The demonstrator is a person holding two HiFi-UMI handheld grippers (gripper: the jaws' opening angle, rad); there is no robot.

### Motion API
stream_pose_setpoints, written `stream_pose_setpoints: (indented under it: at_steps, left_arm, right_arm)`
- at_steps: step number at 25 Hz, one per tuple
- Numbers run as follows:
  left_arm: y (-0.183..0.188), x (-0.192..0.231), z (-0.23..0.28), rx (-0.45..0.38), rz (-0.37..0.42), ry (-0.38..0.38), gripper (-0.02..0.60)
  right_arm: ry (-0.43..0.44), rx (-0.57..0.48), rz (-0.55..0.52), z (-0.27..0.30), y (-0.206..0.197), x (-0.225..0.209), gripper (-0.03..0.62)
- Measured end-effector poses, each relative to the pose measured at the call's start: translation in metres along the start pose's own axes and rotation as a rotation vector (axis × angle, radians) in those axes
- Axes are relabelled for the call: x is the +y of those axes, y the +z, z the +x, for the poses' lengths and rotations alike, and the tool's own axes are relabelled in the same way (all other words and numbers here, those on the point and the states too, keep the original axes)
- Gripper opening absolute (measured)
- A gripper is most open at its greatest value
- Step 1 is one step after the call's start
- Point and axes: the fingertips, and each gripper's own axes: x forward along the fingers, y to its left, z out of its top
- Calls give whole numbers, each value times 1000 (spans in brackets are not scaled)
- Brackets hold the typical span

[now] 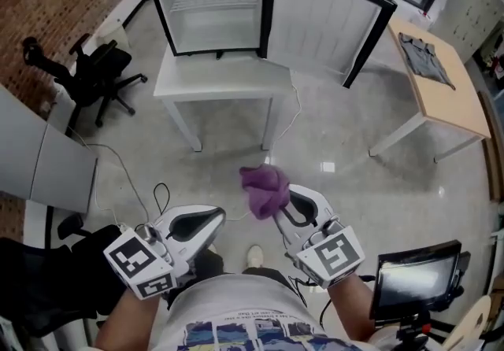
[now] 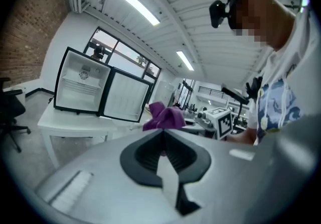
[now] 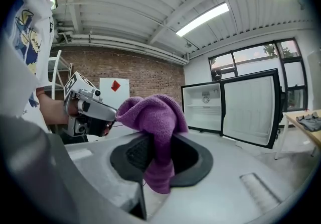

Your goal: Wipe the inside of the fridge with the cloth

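A small fridge (image 1: 216,7) stands on a white table (image 1: 216,82) ahead, its door (image 1: 327,23) swung open to the right and its white inside bare. My right gripper (image 1: 281,204) is shut on a purple cloth (image 1: 264,188), which bunches above the jaws and hangs down between them (image 3: 158,132). The left gripper (image 1: 211,219) is held low beside it, jaws shut with nothing between them (image 2: 161,147). Both grippers hang well short of the fridge, over the floor. The fridge (image 2: 83,87) and cloth (image 2: 164,116) show in the left gripper view too.
A black office chair (image 1: 90,70) stands left of the white table. A wooden table (image 1: 445,94) with grey cloth on it is at the right. A cable (image 1: 134,184) trails over the glossy floor. A monitor on a stand (image 1: 417,275) sits close at my right.
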Motion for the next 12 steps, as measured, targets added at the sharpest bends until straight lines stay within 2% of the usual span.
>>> stream_pose_setpoints:
  at_steps: [6, 12]
  left_arm:
    - [-1, 25, 1, -2, -32, 26, 8]
    - [24, 79, 3, -27, -12, -23, 8]
  right_arm:
    - [19, -5, 4, 27, 3, -13, 77]
    - [-53, 16, 13, 73, 13, -35, 75]
